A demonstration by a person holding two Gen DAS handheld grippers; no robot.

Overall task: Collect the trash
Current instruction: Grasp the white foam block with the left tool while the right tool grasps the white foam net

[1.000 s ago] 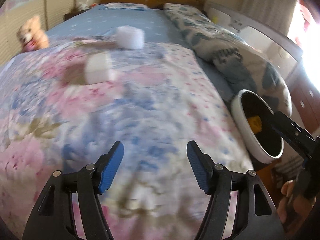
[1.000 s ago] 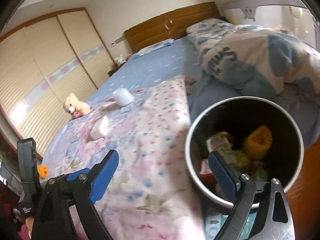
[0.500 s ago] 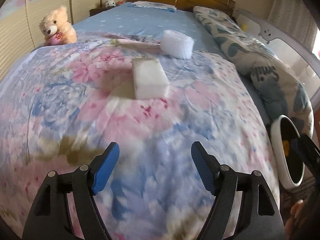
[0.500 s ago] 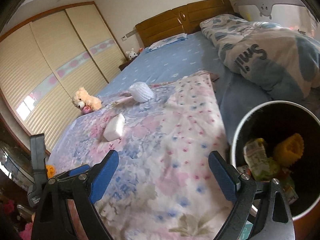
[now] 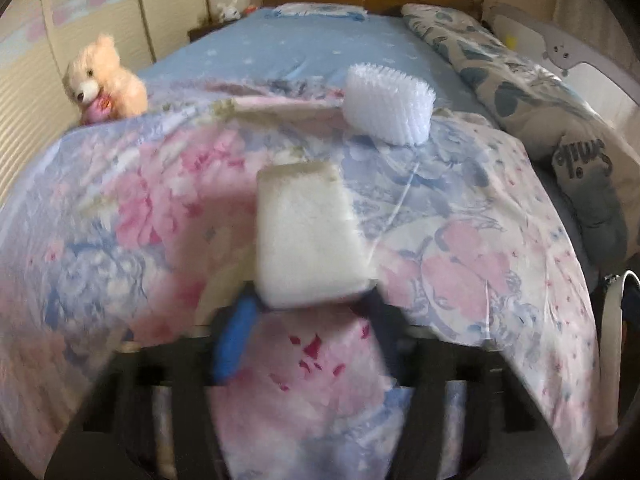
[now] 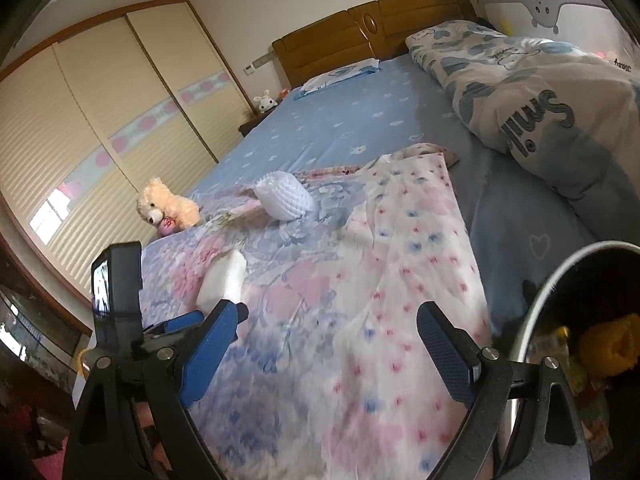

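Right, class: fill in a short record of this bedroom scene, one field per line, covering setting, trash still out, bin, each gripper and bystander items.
setting: bed with floral quilt
trash still out: white foam block; white foam net farther up the quilt
bin: white-rimmed bin at the bedside, holding a yellow item and wrappers
left gripper: closing, near end of block between its fingers; contact blurred
right gripper: open, nothing between fingers, hovering over quilt
bystander items: teddy bear, rolled duvet
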